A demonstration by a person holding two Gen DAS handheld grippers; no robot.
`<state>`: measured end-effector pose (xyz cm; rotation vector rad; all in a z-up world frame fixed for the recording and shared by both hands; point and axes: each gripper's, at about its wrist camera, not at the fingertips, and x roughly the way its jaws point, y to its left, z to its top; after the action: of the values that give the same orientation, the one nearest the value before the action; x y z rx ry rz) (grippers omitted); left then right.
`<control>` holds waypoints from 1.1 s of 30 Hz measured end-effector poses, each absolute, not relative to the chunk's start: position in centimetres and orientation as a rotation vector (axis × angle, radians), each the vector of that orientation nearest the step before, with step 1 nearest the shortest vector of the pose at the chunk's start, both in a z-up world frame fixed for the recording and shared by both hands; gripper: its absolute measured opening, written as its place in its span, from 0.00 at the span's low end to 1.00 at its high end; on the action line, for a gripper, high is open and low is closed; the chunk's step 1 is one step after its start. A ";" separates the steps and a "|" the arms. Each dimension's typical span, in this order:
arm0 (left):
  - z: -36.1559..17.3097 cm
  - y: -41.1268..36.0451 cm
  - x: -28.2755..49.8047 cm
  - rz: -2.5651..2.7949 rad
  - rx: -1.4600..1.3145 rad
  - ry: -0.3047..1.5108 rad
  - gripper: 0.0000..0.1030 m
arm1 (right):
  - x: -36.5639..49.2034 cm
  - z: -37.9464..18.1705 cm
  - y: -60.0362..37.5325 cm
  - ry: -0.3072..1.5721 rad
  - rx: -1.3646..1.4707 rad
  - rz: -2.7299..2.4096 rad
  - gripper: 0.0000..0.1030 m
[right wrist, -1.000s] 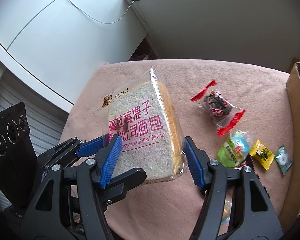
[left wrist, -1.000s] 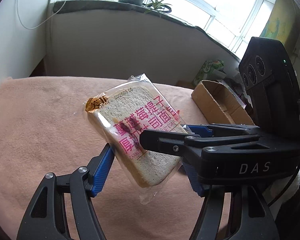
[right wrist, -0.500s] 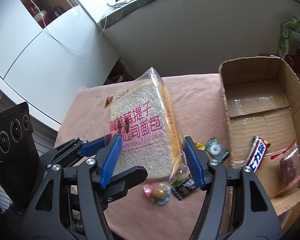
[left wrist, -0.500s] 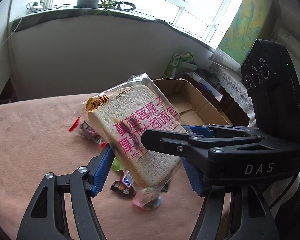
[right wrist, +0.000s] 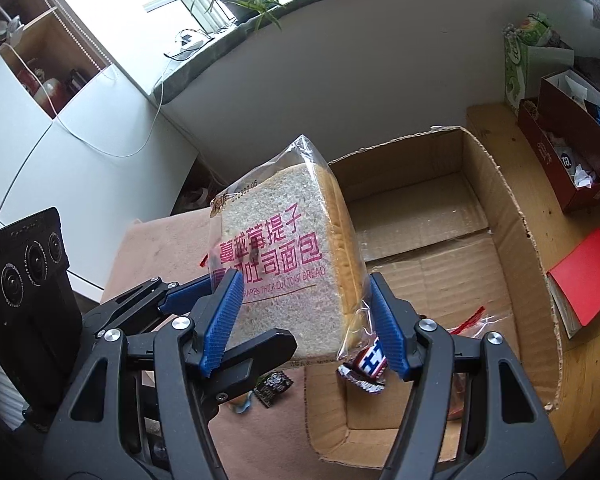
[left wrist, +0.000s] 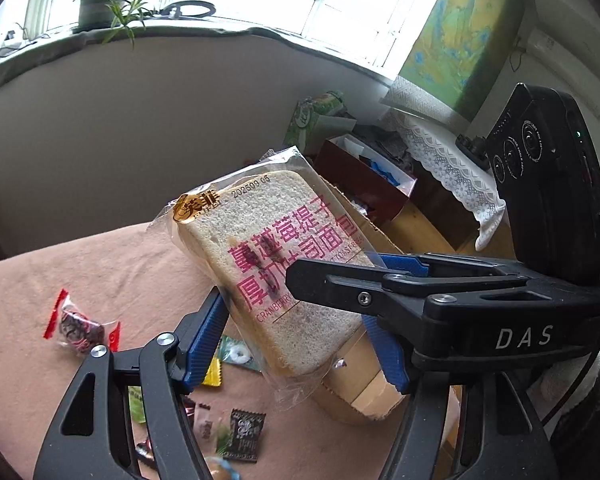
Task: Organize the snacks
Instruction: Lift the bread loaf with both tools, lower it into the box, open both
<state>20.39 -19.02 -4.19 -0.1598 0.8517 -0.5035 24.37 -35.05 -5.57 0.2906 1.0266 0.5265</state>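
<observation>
Both grippers have hold of one bag of sliced bread [left wrist: 284, 264] and carry it in the air together. The left gripper [left wrist: 296, 344] pinches the lower part of the bag between its blue pads [left wrist: 204, 336], and the right gripper [right wrist: 304, 320] does the same from the other side, its blue pads [right wrist: 222, 316] pressed against the bread's flat face and crust edge. The bag stands tilted, its sealed top toward twelve o'clock.

Under it, seen from the right wrist, lies an open cardboard box [right wrist: 512, 216]; the bread hangs over the box's near left corner, at about nine o'clock from the box's middle. A chocolate bar [right wrist: 366, 368] lies in the box just below the bread.

On the pink cloth [left wrist: 60, 264], at seven to nine o'clock from the bread in the left view, small sweets lie scattered: a red-ended candy [left wrist: 80, 326], a black sachet [left wrist: 244, 434] and a mint in a green wrapper [left wrist: 238, 356].
</observation>
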 end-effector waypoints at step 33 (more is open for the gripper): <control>-4.2 -18.2 19.6 -0.446 -0.109 0.865 0.65 | 22.3 -4.7 -40.0 0.937 0.263 0.331 0.73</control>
<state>19.58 -18.18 -4.23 -0.1090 0.8649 -0.4461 22.31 -39.99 -4.72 0.2631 0.9367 0.3307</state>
